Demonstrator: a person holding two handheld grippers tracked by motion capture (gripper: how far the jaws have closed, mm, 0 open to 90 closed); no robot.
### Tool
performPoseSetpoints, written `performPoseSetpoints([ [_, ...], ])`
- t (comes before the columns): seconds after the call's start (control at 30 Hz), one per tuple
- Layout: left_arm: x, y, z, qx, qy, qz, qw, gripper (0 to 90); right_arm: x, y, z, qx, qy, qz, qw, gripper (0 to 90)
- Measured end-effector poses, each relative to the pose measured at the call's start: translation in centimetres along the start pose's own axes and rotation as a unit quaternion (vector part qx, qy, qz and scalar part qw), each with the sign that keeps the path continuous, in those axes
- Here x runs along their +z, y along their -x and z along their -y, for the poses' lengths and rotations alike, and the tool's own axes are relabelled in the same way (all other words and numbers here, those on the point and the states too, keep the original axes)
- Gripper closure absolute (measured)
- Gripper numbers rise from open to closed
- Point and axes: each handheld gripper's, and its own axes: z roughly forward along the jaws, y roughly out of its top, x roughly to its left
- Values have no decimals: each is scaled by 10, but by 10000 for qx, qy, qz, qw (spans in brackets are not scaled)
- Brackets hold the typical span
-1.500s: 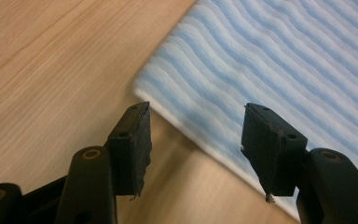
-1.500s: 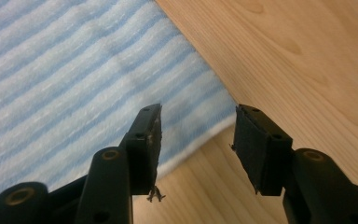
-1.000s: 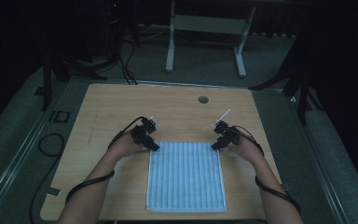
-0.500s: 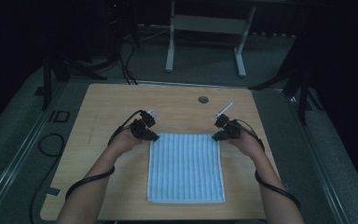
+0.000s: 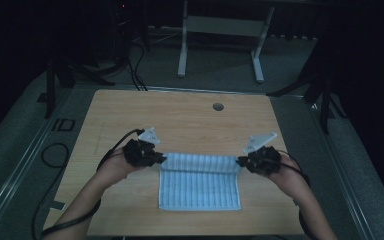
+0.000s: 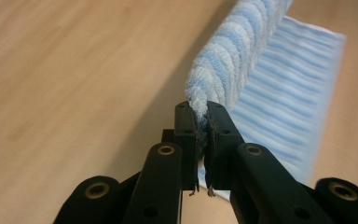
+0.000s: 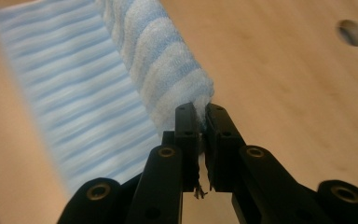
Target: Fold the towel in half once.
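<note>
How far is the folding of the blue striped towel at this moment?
Done: each far corner of the towel is pinched, one by the left gripper, one by the right gripper, both shut on it. In hand: the far edge is lifted off the table and brought toward the near edge. Left: probably to lay that edge on the near edge and release; the near half lies flat.

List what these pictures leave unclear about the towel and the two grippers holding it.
- High view: the corners of the towel are hidden inside the left gripper and right gripper, too small and dark to see the pads.
- Left gripper view: the towel's pinched edge is buried between the shut jaws; its far end is blurred.
- Right gripper view: the flat part of the towel is blurred; the hole in the table is cut by the edge.
</note>
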Motion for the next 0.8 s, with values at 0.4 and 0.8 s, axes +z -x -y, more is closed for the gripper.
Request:
performPoseSetpoints([
  [0.4, 19, 65, 42, 314, -789, 445, 9954, 619, 7, -61, 54, 53, -328, -690, 9971, 647],
  [0.8, 56, 41, 39, -256, -708, 396, 9964, 450, 55, -54, 45, 240, -442, -675, 9965, 581],
])
